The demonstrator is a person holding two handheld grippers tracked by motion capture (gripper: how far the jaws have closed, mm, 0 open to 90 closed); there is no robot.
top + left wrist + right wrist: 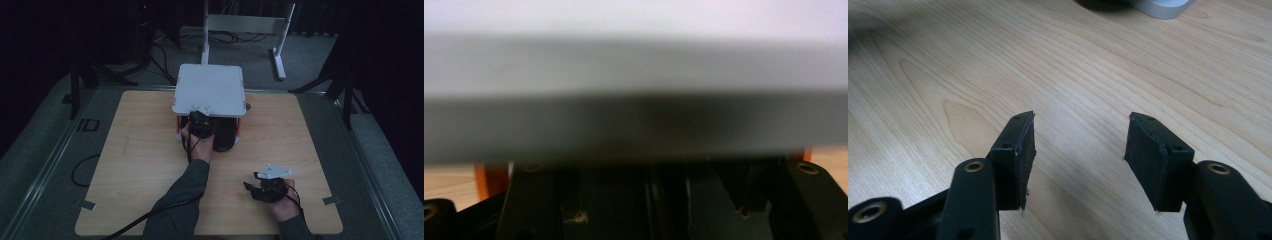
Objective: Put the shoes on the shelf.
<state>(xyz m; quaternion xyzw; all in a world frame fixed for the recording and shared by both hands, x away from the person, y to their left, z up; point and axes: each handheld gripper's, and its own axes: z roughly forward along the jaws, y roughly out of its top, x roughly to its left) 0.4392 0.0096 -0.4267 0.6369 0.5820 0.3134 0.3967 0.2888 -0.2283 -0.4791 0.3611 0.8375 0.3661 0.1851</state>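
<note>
The white raised platform [209, 90] stands at the upper centre of the high view, at the far edge of the wooden tabletop [135, 165], on short orange legs, with a dark object [225, 136] under it. Your left tongs [200, 122] reach under its near edge, right beside that dark object; in the left gripper view the platform's grey edge looms blurred overhead, and you cannot tell how the jaws stand. Your right tongs [1078, 155] sit spread and empty over bare wood at the lower right of the high view, well apart from the platform.
</note>
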